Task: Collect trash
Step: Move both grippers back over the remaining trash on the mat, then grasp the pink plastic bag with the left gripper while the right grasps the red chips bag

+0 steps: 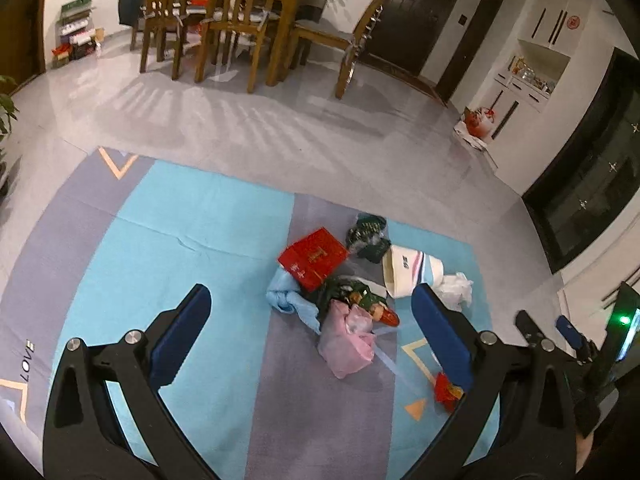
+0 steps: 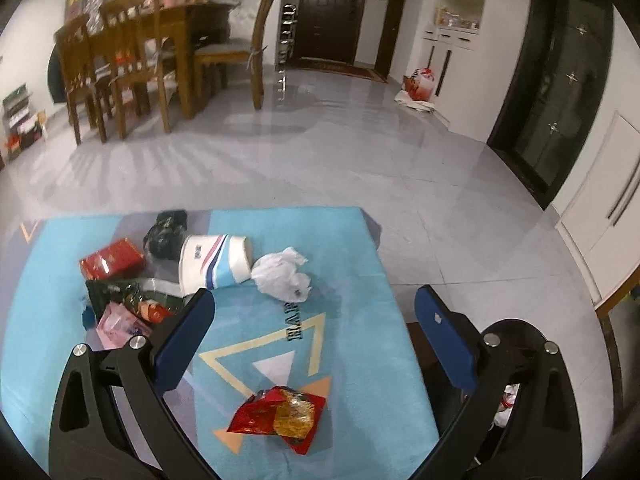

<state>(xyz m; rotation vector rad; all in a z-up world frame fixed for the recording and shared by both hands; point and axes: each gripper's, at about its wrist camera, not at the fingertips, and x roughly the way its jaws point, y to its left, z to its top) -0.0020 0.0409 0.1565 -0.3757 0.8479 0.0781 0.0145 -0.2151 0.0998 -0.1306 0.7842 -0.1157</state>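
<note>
Below both grippers lies a blue and grey play mat spread on a pale tiled floor, with the trash scattered over its far right part. Seen from the left wrist, the left gripper hangs above the mat with its blue-padded fingers spread wide and nothing between them; beyond it sit a pink plastic bag, a crumpled light blue bag, a red box, a dark green snack wrapper and a dark bundle farther off. A white paper tub with blue and pink stripes lies on its side to the right, touching a crumpled white plastic bag. From the right wrist, the right gripper is likewise spread wide and empty, hovering over the near right part of the mat, where a torn red and gold foil wrapper lies between and just below its fingers. Its right finger reaches past the mat's edge, over a dark bin at the near right with some white scraps visible inside. Far across the floor stand wooden chairs around a dining table, and a dark door.
</note>
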